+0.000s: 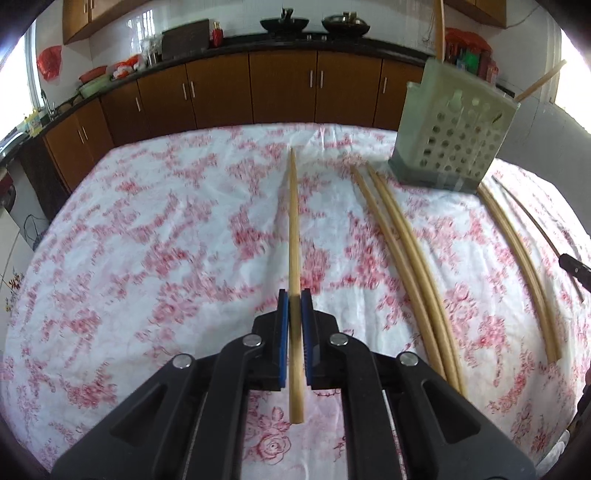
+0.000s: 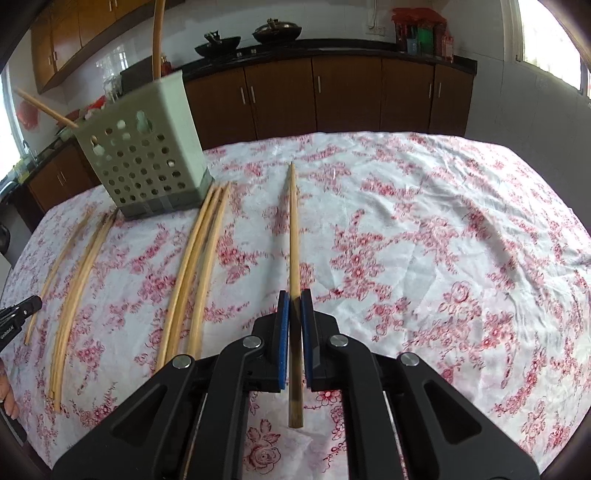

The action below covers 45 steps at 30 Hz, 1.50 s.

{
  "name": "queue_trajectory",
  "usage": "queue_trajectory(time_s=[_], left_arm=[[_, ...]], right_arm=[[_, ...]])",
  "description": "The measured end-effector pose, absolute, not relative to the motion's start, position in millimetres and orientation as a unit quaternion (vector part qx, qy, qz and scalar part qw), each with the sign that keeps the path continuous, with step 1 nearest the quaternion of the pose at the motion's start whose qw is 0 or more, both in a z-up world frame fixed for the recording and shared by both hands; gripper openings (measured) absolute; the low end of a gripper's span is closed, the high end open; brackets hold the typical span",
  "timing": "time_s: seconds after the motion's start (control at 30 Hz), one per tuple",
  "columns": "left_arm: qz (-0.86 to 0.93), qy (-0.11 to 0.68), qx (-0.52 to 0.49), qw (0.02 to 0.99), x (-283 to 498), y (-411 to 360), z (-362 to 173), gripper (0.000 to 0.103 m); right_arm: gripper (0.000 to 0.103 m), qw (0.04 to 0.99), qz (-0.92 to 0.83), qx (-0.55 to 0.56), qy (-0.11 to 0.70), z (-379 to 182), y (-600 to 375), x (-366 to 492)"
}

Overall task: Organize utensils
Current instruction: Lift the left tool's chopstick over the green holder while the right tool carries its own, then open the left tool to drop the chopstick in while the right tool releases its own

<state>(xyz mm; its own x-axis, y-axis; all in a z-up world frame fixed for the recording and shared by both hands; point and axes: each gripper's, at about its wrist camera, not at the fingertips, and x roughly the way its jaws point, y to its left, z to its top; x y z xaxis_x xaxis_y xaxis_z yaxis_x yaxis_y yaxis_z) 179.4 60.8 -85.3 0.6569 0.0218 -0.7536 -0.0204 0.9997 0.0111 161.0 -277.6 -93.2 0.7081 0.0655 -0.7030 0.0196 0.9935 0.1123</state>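
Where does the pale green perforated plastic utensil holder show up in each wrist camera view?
Left wrist view: the pale green perforated plastic utensil holder stands upper right, on the far part of the floral tablecloth.
Right wrist view: the holder stands upper left, wooden chopsticks lying on both sides of it.
Shared landmark: the two dark woks on the back counter.
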Motion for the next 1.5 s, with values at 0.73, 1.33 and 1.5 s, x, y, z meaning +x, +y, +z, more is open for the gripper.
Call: queue_trajectory(time_s=[0.73, 1.33, 1.5], left_arm=[[-0.055, 0.232, -0.040, 0.970, 164.5, 64.2, 101.7, 0.008], [-0.122, 0.142, -0.043, 0.981, 181.3, -1.6, 179.0, 0.008], [-0.114, 0.138, -0.042, 0.983, 213.4, -11.7, 167.8, 0.008]], right_arm=[[0.007, 0.979, 0.051, 0.074, 0.182, 60.0, -280.8, 151.8], [0.007, 0.991, 0.098, 0.094, 0.022, 136.2, -234.5, 166.9], [0.007, 0.991, 0.074, 0.108, -0.001, 127.7, -230.5, 187.9]])
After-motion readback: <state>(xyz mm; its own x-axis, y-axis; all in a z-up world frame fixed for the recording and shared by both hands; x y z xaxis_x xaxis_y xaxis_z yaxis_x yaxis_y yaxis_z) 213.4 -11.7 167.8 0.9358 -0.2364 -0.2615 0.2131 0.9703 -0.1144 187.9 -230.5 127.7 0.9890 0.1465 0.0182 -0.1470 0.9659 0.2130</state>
